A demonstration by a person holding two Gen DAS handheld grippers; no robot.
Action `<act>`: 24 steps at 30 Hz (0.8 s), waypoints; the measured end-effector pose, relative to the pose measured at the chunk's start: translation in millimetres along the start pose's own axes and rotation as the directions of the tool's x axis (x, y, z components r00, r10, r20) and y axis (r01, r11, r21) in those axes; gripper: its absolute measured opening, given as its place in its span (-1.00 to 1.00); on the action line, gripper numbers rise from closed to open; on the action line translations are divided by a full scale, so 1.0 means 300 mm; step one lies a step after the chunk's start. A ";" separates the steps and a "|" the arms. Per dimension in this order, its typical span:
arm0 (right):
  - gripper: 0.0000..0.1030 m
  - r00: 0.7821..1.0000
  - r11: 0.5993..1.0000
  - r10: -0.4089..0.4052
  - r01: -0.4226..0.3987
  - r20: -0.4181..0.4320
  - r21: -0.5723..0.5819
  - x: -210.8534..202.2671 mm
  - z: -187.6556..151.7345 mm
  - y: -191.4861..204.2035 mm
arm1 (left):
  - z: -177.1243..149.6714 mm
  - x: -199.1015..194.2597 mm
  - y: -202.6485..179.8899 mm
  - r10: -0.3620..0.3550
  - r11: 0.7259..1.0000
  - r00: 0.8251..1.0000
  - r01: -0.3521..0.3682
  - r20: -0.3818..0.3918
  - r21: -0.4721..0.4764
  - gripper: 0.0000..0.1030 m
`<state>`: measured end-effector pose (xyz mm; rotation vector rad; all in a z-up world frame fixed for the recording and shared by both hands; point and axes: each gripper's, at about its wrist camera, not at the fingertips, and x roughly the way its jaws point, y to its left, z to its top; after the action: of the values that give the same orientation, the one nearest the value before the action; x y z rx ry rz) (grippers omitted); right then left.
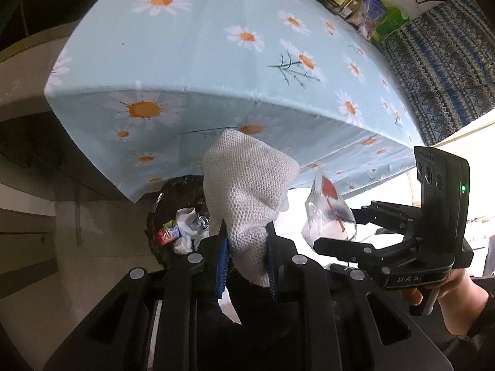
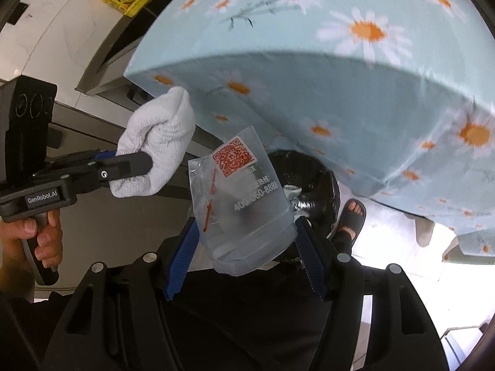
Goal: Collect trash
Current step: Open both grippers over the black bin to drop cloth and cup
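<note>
A white knitted cloth wad (image 1: 247,185), at centre frame in the left wrist view, is clamped between the blue-padded fingers of the left gripper (image 1: 246,247). A clear plastic bag printed with a red QR code (image 2: 241,198), at centre in the right wrist view, is pinched by the right gripper (image 2: 247,247). Below both, a round bin lined with black plastic (image 1: 173,191) holds wrappers and crumpled paper. Above spreads a light-blue daisy-print tablecloth (image 1: 201,46).
</note>
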<state>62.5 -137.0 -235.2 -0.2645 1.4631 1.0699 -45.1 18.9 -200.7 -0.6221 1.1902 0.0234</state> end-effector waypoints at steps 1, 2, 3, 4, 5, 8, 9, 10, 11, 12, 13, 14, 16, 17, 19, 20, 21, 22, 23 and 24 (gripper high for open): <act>0.25 1.000 1.000 0.003 -0.003 -0.002 0.000 0.005 -0.003 0.002 | 0.001 0.005 0.001 -0.001 1.000 1.000 0.001 -0.006 -0.003 -0.51; 0.25 1.000 1.000 0.001 -0.001 -0.003 -0.001 0.005 -0.003 -0.001 | 0.007 0.011 0.002 0.002 1.000 1.000 -0.002 -0.013 -0.013 -0.40; 0.34 1.000 1.000 0.000 0.000 -0.006 0.002 0.012 -0.004 0.000 | 0.012 0.012 0.003 0.002 1.000 1.000 -0.002 -0.010 -0.017 -0.38; 0.44 1.000 1.000 0.003 -0.003 -0.007 0.008 0.020 0.002 0.003 | 0.017 0.013 0.002 0.002 1.000 1.000 -0.002 -0.008 -0.016 -0.33; 0.44 1.000 1.000 0.008 -0.008 -0.006 0.018 0.024 0.003 -0.003 | 0.023 0.018 0.002 0.006 1.000 1.000 -0.007 -0.015 -0.014 -0.26; 0.44 1.000 0.999 0.011 -0.010 -0.008 0.037 0.029 0.006 -0.018 | 0.039 0.030 0.005 0.009 1.000 1.000 -0.010 -0.028 -0.017 -0.18; 0.44 1.000 0.999 0.010 -0.009 -0.008 0.042 0.028 0.009 -0.023 | 0.046 0.033 0.003 0.012 1.000 0.999 -0.012 -0.032 -0.013 -0.18; 0.44 1.000 0.999 0.011 -0.010 -0.007 0.046 0.027 0.007 -0.026 | 0.051 0.036 0.001 0.015 1.000 0.999 -0.015 -0.036 -0.008 -0.18; 0.44 1.000 0.999 0.011 -0.010 -0.006 0.049 0.025 0.010 -0.030 | 0.053 0.037 0.001 0.016 1.000 0.999 -0.016 -0.038 -0.007 -0.18; 0.44 1.000 0.999 0.009 -0.009 -0.004 0.050 0.022 0.012 -0.033 | 0.055 0.038 0.001 0.015 1.000 0.999 -0.015 -0.040 -0.007 -0.18; 0.44 1.000 0.999 0.007 -0.007 -0.002 0.049 0.018 0.009 -0.038 | 0.057 0.040 0.001 0.014 1.000 0.999 -0.015 -0.042 -0.007 -0.18; 0.44 1.000 0.999 0.005 -0.005 -0.002 0.049 0.015 0.012 -0.040 | 0.059 0.041 -0.002 0.016 1.000 0.999 -0.016 -0.044 -0.006 -0.18; 0.44 1.000 0.999 0.002 -0.002 -0.001 0.049 0.007 0.018 -0.045 | 0.062 0.039 -0.002 0.017 1.000 0.999 -0.017 -0.043 -0.008 -0.18; 0.44 1.000 0.999 0.000 0.000 0.000 0.049 0.003 0.019 -0.045 | 0.064 0.037 -0.001 0.014 1.000 0.999 -0.015 -0.040 -0.010 -0.18; 0.44 1.000 0.999 0.001 -0.001 0.002 0.046 -0.006 0.022 -0.038 | 0.068 0.033 0.000 0.013 1.000 0.999 -0.014 -0.035 -0.014 -0.18; 0.44 1.000 0.999 0.000 0.000 0.003 0.041 -0.011 0.023 -0.035 | 0.067 0.030 0.001 0.014 1.000 0.999 -0.014 -0.032 -0.016 -0.18; 0.44 1.000 0.999 -0.003 0.002 0.004 0.037 -0.012 0.022 -0.032 | 0.067 0.026 0.002 0.014 1.000 1.000 -0.015 -0.028 -0.019 -0.18; 0.44 1.000 0.999 -0.003 0.003 0.005 0.032 -0.015 0.024 -0.029 | 0.069 0.021 0.004 0.012 1.000 1.000 -0.013 -0.023 -0.023 -0.18; 0.44 1.000 1.000 -0.003 0.003 0.003 0.028 -0.016 0.025 -0.027 | 0.070 0.018 0.004 0.011 1.000 1.000 -0.012 -0.021 -0.024 -0.18; 0.44 1.000 1.000 -0.005 0.005 0.001 0.022 -0.018 0.026 -0.025 | 0.071 0.014 0.004 0.012 1.000 1.000 -0.012 -0.019 -0.024 -0.18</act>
<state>74.3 -137.6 -232.4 -0.2513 1.4722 1.0493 -25.7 28.7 -200.0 -0.6379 1.2130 0.0423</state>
